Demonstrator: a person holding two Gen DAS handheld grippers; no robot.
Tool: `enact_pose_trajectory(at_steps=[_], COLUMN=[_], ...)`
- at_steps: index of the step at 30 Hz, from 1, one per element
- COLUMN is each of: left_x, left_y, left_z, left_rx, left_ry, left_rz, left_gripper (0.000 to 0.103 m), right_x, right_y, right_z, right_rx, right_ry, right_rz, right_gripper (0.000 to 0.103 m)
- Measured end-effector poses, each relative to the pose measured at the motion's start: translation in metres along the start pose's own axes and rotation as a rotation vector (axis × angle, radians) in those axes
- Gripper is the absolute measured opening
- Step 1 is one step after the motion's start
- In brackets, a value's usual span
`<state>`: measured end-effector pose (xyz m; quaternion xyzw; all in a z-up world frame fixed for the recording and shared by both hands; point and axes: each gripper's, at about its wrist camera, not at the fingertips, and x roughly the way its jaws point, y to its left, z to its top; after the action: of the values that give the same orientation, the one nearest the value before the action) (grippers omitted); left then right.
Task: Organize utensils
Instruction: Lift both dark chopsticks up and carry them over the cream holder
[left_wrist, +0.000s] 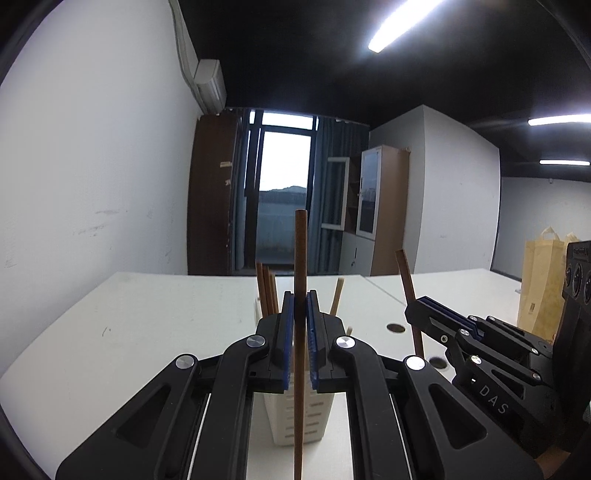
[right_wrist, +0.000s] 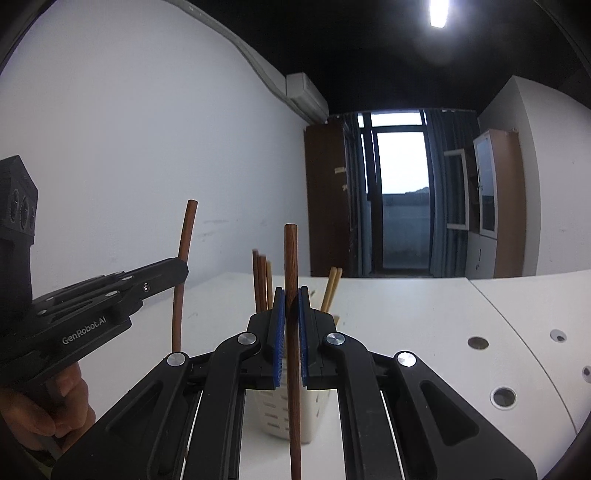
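My left gripper (left_wrist: 300, 306) is shut on a dark brown chopstick (left_wrist: 300, 258) held upright, just in front of a white slotted utensil holder (left_wrist: 299, 417) on the table. The holder has several brown chopsticks (left_wrist: 266, 291) and a pale one (left_wrist: 337, 299) standing in it. My right gripper (right_wrist: 291, 301) is shut on another dark brown chopstick (right_wrist: 291, 258), also upright before the same holder (right_wrist: 277, 413). Each gripper shows in the other's view: the right one (left_wrist: 421, 306) at the right, the left one (right_wrist: 181, 271) at the left with its chopstick (right_wrist: 186, 236).
The white table (left_wrist: 147, 325) has round cable holes (right_wrist: 504, 397) on its right part. A yellow paper bag (left_wrist: 541, 284) stands at the far right. A white wall runs along the left; a window, brown wardrobe and cabinet stand behind.
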<state>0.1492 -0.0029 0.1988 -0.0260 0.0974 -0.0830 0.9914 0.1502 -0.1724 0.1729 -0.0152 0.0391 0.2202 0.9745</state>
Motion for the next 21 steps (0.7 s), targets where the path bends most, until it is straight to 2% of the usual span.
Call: enact_pose_trajectory(at_steps=[8,17,21], left_x=[0.005,0.011,0.01], left_y=[0.0,-0.008,-0.011], left_z=[0.017,0.021,0.02], left_rx=[-0.021,-0.006,0.012], left_ry=[-0.091,-0.176,-0.243], left_rz=[0.004,0.006,0.028], left_gripper=[0.006,0.006,0.006], right_x=[0.011,0.026,0.031], right_y=[-0.013,-0.021,-0.022], right_z=[0.02,0.035,0.037], right_rx=[0.029,0.073,0.083], right_ry=[-0.098,-0.2,-0.24], right_rz=[0.019,0.064,0.082], right_gripper=[0.008,0.008,0.008])
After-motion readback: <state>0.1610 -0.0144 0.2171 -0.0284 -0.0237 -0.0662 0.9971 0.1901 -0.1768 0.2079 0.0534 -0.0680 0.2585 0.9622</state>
